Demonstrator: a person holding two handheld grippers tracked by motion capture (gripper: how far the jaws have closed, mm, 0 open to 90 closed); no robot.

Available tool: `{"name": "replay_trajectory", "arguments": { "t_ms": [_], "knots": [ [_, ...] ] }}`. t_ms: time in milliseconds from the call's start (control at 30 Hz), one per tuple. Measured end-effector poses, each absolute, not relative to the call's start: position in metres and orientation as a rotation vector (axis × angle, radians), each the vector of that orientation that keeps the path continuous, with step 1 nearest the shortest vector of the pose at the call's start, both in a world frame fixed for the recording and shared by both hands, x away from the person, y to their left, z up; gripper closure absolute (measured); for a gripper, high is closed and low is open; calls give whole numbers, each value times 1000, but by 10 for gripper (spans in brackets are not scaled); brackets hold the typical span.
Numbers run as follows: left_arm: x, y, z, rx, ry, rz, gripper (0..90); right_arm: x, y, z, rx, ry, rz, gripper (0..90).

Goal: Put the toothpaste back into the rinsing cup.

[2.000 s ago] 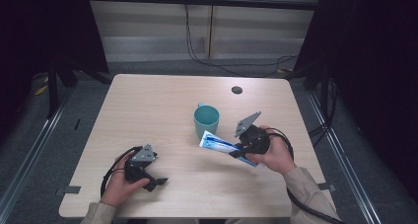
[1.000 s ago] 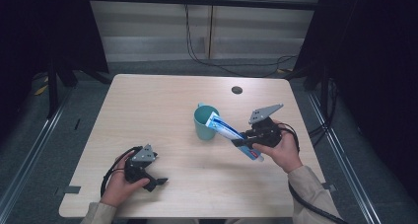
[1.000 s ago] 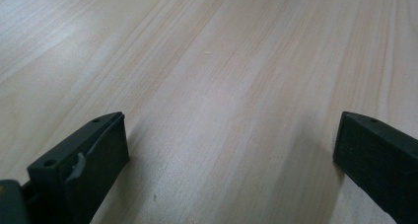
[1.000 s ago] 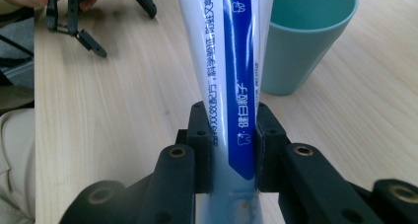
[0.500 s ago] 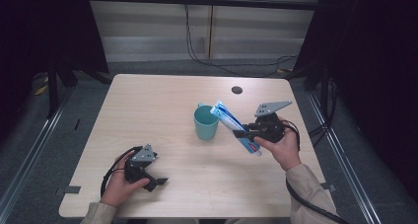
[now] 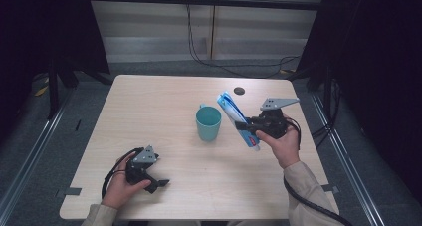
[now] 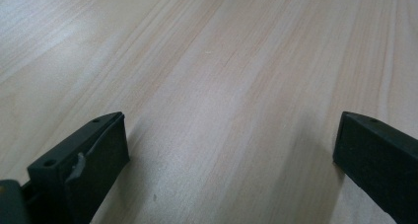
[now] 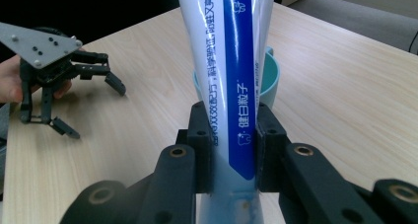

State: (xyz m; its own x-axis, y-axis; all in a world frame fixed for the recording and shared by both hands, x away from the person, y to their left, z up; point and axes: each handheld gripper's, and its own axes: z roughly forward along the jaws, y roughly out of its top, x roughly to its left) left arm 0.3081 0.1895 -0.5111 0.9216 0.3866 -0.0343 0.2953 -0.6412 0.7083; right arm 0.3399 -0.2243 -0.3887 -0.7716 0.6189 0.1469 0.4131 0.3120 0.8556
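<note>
A white and blue toothpaste tube (image 6: 236, 114) stands nearly upright, leaning a little left, just right of a teal cup (image 6: 208, 123). My right gripper (image 6: 245, 127) is shut on the tube's lower part, held above the table. In the right gripper view both pads squeeze the tube (image 8: 231, 61), and the cup's rim (image 8: 272, 76) shows behind it. My left gripper (image 6: 158, 172) rests on the table at the front left, open, nothing between its fingers. In the left gripper view its jaws (image 7: 231, 145) stand wide over bare wood.
A small dark round object (image 6: 239, 90) lies near the far edge of the light wooden table (image 6: 149, 111). Metal rails run along the floor on both sides of the table. Cables hang at the back wall.
The right gripper has raised the tube and tipped it from lying low and pointing left to nearly upright beside the cup. The left gripper has stayed put.
</note>
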Motion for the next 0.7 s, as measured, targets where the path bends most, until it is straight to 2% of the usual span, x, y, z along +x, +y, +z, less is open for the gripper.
{"name": "replay_trajectory", "arguments": {
  "t_ms": [700],
  "knots": [
    [308, 189, -511, 2309, 482, 154, 0, 350, -219, -385, 1014, 2237, 1555, 743]
  ]
}}
